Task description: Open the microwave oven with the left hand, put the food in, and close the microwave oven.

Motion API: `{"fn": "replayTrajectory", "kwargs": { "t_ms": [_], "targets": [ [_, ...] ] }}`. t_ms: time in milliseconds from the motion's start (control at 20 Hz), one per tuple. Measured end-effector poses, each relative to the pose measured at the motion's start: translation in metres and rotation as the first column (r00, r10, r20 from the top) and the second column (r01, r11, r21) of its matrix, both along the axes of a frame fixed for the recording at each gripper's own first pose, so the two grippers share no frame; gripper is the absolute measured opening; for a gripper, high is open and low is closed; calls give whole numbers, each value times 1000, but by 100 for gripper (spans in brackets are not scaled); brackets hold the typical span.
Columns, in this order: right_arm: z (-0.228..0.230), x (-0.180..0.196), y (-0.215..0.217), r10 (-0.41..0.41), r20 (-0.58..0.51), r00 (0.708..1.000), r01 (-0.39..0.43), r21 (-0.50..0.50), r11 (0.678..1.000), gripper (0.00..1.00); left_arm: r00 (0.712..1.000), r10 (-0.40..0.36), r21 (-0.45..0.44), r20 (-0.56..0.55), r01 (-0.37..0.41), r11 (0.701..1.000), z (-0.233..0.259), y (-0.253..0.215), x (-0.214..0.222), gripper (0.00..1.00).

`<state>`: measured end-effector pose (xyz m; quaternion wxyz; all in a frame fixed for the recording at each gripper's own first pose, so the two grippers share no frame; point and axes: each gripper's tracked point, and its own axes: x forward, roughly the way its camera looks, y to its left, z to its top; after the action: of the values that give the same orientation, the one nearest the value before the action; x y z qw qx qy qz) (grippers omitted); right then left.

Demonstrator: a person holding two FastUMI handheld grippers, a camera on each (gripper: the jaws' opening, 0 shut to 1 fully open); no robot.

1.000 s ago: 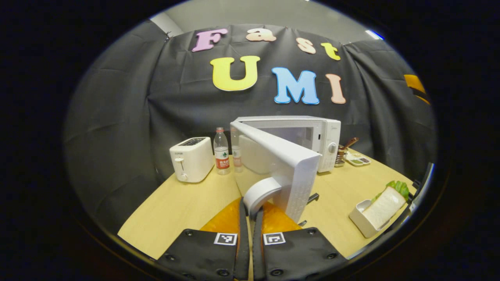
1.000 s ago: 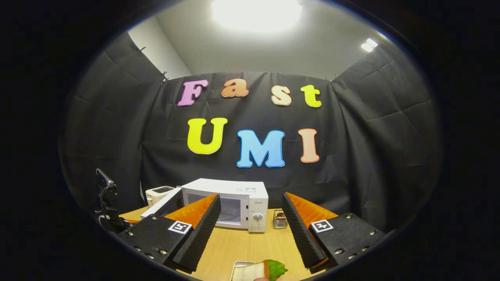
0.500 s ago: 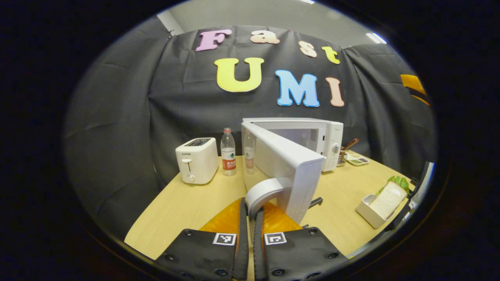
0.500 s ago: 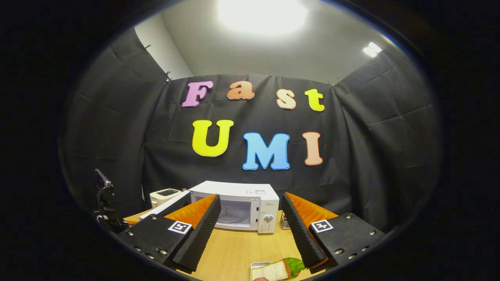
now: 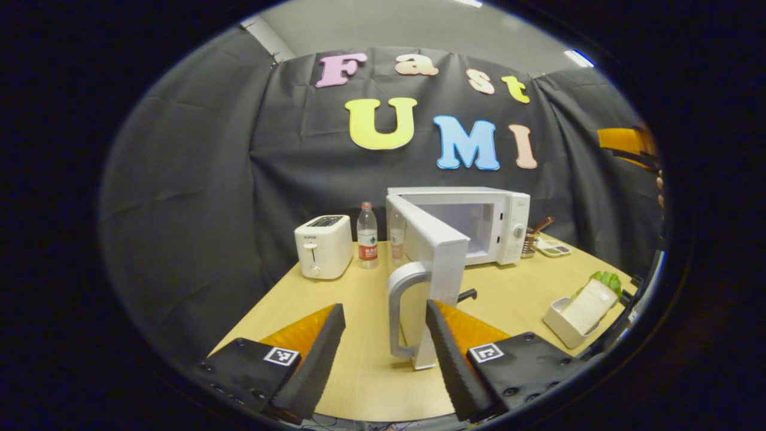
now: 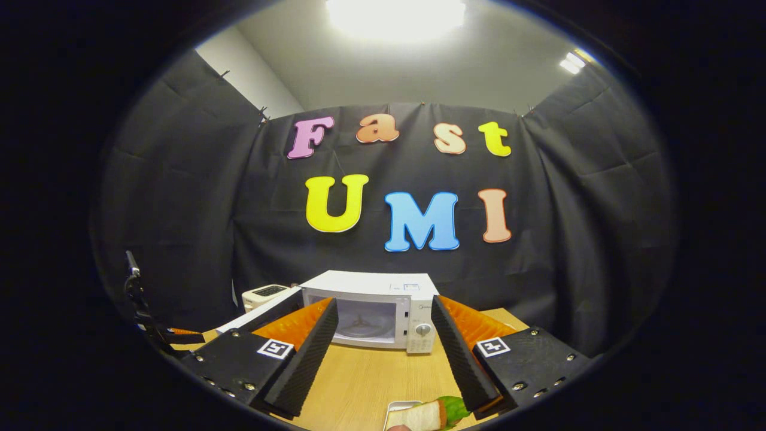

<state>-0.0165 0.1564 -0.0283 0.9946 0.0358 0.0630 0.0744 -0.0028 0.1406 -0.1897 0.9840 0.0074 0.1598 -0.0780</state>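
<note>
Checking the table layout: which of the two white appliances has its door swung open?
The microwave oven, right of the water bottles; the toaster on their left has no door.

white microwave oven (image 5: 479,224) with a white door (image 5: 428,251) and a pale grey handle (image 5: 400,311), on a light wood-grain table (image 5: 335,299). a white toaster (image 5: 324,245) stands beside a clear bottle (image 5: 366,236) with a red label. a slice of pale bread with green lettuce (image 5: 589,299) sits in a white tray (image 5: 556,326). the left gripper (image 5: 383,353) and the right gripper (image 6: 386,353) each have black fingers backed with orange, with black-and-white square markers.
</note>
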Motion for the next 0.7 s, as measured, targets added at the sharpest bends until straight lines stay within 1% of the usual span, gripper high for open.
{"fn": "replayTrajectory", "kwargs": {
  "t_ms": [50,200,250,400,550,600,700],
  "targets": [
    [-4,4,-8,8,-16,1000,-8,-1,1000,95,999,20,3,25,-20,1000,14,-1,-4,93],
    [-24,13,-30,38,-88,995,-37,12,999,95,993,67,-5,99,-67,998,60,-12,-15,93],
    [-32,15,-38,47,-116,992,-45,25,999,95,989,79,-7,128,-78,997,76,-18,-16,94],
    [-60,20,-59,78,-211,974,-61,84,995,95,975,101,-18,200,-100,995,116,-37,-18,96],
    [-92,21,-71,132,-319,938,-85,158,984,97,959,114,-31,261,-110,993,155,-58,-18,95],
    [-102,21,-76,149,-352,924,-89,181,980,97,954,120,-29,275,-117,993,163,-64,-19,96],
    [-123,20,-84,176,-416,892,-86,227,970,97,949,122,-20,289,-121,992,174,-76,-22,96]
  ]
}}
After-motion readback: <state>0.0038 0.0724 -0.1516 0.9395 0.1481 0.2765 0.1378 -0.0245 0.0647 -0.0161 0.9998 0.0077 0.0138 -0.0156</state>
